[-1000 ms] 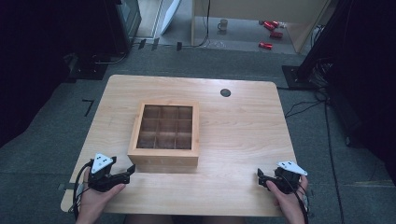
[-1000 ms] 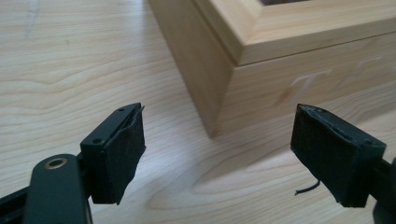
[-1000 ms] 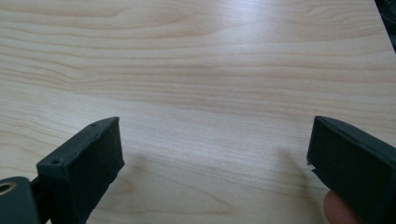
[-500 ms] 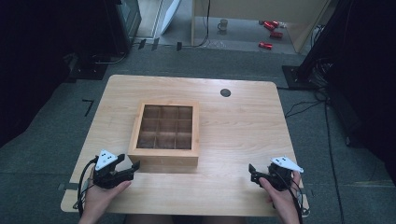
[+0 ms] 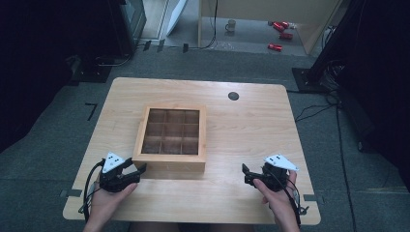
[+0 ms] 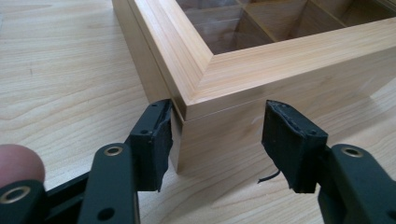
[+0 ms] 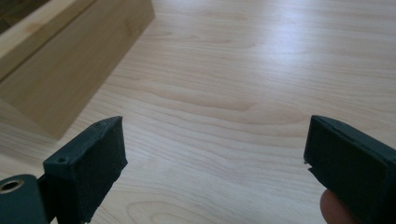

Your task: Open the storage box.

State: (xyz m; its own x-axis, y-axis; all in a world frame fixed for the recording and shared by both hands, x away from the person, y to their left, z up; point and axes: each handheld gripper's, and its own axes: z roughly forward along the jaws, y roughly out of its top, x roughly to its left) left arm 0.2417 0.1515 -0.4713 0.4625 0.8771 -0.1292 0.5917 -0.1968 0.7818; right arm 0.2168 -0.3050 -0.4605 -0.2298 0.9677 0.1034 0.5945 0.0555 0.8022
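A: What's hard to make out?

B: The compartments of the square, light wooden box with a nine-cell grid [image 5: 170, 137] are in shadow; I can't tell their contents. In the right claw's view the box is cut off at the frame edge.

A: And the claws?

B: The left claw [image 6: 217, 140] gapes wide, empty, straddling the box's near left corner, one pad beside it. The right claw [image 5: 247, 175] is also spread wide, empty, off the box's near right corner, over bare pale wooden bench [image 5: 251, 121].
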